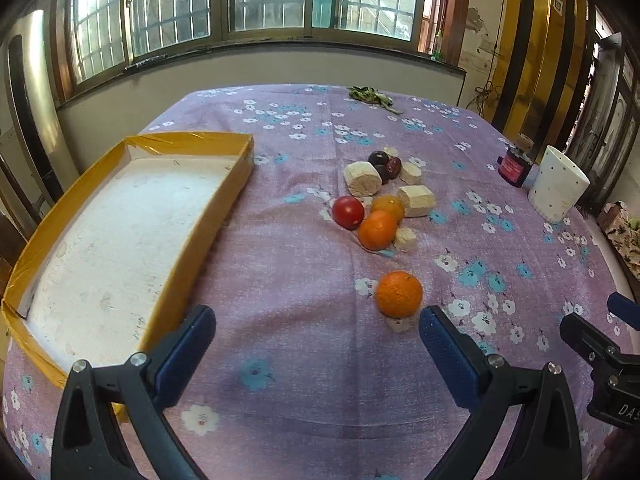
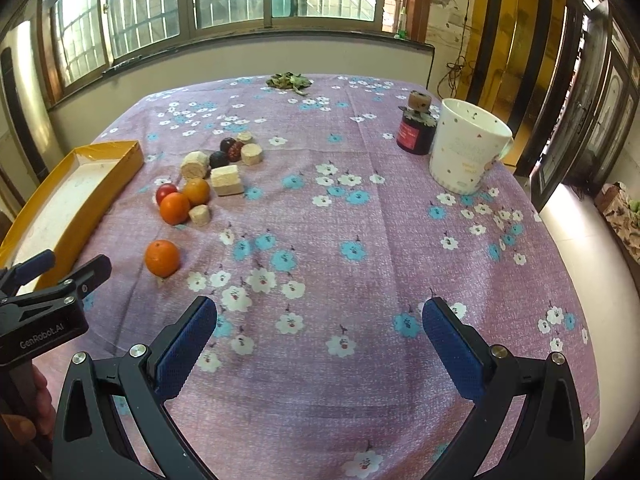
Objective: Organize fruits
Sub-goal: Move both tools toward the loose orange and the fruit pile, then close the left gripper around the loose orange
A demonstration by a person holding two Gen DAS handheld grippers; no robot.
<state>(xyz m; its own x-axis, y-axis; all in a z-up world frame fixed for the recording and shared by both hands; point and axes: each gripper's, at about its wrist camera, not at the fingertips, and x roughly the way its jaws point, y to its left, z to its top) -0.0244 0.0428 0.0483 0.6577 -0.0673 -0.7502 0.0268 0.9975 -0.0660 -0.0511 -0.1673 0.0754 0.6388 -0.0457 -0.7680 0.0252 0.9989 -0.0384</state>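
Item: fruit sorting, opening step; nothing lifted yet.
Left gripper: jaws spread wide, empty, low over the tablecloth.
Right gripper: likewise spread, empty.
Lone orange: just beyond the left gripper's right finger, apart from the fruit cluster mid-table.
Tray: left edge, bare.
Next move, by judgement: shift left gripper rightward, straddle the orange, close gently.
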